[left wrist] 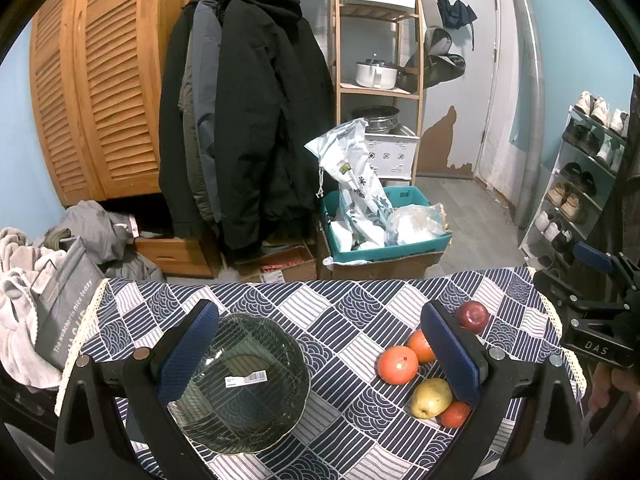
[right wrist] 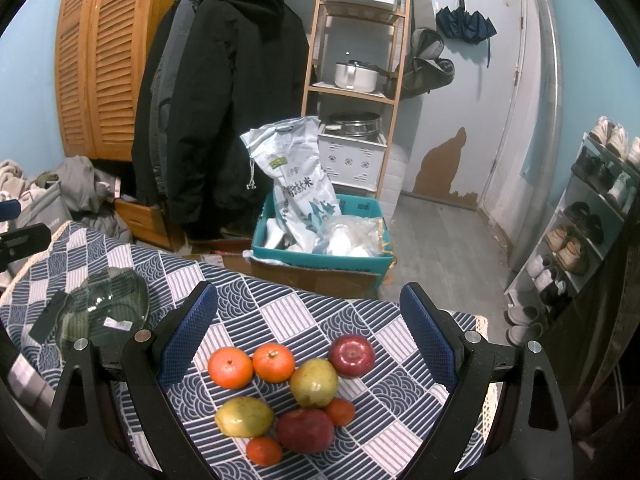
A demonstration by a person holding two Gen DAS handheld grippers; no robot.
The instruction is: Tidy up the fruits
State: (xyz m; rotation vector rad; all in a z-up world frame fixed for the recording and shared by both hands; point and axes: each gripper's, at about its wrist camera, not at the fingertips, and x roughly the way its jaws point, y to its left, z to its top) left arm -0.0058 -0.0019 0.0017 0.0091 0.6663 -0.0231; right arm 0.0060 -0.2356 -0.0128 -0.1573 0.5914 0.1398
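From the left wrist, the left gripper (left wrist: 320,364) gapes wide and empty above a glass bowl (left wrist: 244,384) on the patterned tablecloth (left wrist: 344,304).

From the right wrist, the right gripper (right wrist: 308,344) (equally wide, holding nothing) hovers over the fruit pile (right wrist: 288,396), well right of the bowl.

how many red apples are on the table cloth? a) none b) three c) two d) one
c: the right wrist view shows one red apple at the far side of the fruit cluster and a second red apple at the near side, both on the table cloth.
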